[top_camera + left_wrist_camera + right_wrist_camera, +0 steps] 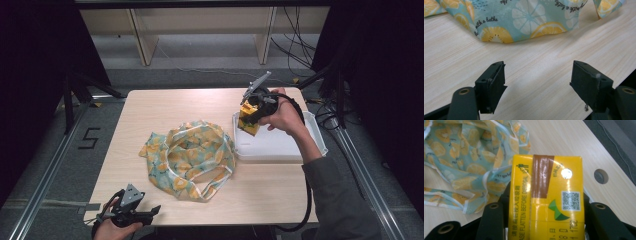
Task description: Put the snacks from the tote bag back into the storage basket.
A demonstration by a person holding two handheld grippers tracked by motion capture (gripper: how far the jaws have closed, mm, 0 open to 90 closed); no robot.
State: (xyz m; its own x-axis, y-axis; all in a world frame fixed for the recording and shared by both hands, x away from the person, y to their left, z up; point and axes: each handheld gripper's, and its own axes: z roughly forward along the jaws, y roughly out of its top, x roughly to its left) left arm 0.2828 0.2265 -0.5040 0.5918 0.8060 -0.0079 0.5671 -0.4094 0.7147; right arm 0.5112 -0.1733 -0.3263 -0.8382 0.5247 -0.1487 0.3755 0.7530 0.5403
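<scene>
With the yellow carton (pixel 546 197) clamped between your right gripper's (pixel 256 107) jaws above the white tray (pixel 280 145), and your left gripper (pixel 131 212) gaping empty near the fruit-print bag (pixel 190 157) ahead, you seem mid-carry; next likely demands opening the bag.

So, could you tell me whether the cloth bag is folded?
No: the cloth bag lies crumpled and loose on the table.
</scene>
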